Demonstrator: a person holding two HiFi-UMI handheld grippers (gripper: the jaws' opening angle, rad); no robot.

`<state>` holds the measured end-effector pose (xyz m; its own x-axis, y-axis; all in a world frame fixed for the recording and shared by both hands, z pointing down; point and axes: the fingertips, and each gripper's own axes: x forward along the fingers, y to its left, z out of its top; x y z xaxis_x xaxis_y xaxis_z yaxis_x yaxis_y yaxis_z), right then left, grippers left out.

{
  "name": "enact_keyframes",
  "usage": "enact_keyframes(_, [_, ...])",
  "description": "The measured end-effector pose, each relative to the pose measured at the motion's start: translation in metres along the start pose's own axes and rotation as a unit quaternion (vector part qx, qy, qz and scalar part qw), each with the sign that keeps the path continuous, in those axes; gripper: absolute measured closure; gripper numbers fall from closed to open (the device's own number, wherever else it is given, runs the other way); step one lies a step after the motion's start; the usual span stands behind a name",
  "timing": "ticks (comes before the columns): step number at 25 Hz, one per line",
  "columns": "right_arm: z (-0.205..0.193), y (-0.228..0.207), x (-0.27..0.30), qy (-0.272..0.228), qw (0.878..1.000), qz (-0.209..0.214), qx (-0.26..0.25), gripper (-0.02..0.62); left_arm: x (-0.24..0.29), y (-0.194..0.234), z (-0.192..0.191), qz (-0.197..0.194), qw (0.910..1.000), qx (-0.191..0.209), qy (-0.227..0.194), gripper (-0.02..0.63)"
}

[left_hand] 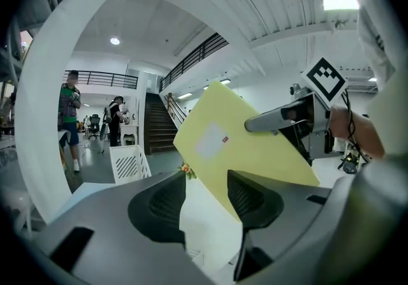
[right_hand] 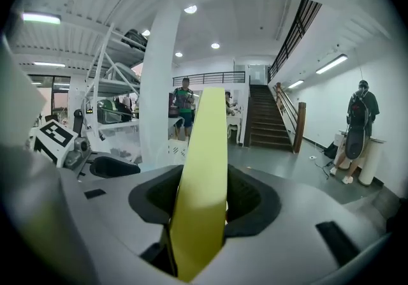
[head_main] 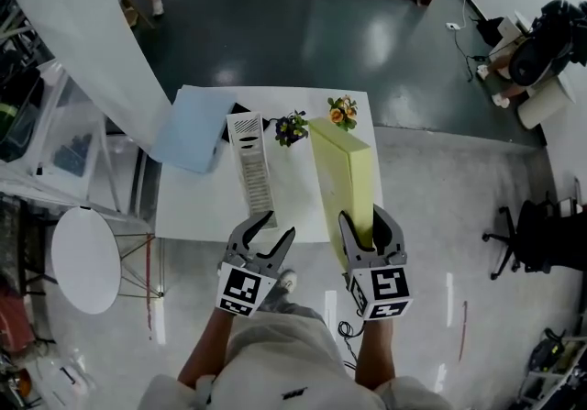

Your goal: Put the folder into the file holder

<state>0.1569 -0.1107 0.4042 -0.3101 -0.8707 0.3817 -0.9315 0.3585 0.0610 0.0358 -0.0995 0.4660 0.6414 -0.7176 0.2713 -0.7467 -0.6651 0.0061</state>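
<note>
A square white table (head_main: 197, 206) stands on a grey shiny floor, and the person stands at its near edge. A small round white table (head_main: 84, 259) is on the floor to the left of it, well apart.

The long pale yellow folder (head_main: 344, 174) is over the right part of the square table. It stands on its edge, so the head view sees mainly its narrow side. Its far end reaches near the back of the table, and its near end is in the right gripper (head_main: 364, 220). In the right gripper view the two jaws press on the folder from both sides, with the yellow sheet rising straight up between them. From the left gripper view the broad face of the folder is tilted, with a pale label on it. The folder is to the right of the file holder and does not touch it.

A light blue flat folder (head_main: 190, 128) lies on the back left corner of the table and hangs partly over the edge.

The white plastic file holder with narrow slits (head_main: 252, 165) stands in the middle, just beside the blue folder.

The left gripper (head_main: 275, 229) hovers over the near edge, in front of the file holder. Its jaws are spread apart and grip nothing.

Two small flower pots are at the back: one purple (head_main: 291, 128), one orange (head_main: 342, 111).
</note>
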Motion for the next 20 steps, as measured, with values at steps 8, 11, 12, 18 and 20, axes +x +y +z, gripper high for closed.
enact_keyframes(8, [0.033,0.046,-0.017,-0.074,0.997,0.019,-0.004,0.407,-0.033,0.034,0.012,0.018,0.9996,0.007,-0.023,0.388])
enact_keyframes(11, [0.045,0.063,-0.023,-0.102,0.995,0.022,0.001,0.408,-0.043,0.049,0.013,0.017,0.9995,0.009,-0.027,0.388])
enact_keyframes(12, [0.048,0.070,-0.024,-0.110,0.994,0.025,0.005,0.408,-0.046,0.054,0.014,0.015,0.9994,0.010,-0.029,0.388])
enact_keyframes(18, [0.065,0.103,-0.025,-0.148,0.988,0.040,0.023,0.408,-0.058,0.084,0.017,0.009,0.9992,0.014,-0.038,0.388])
enact_keyframes(20, [0.070,0.112,-0.026,-0.159,0.986,0.045,0.033,0.410,-0.062,0.092,0.017,0.008,0.9991,0.012,-0.040,0.388])
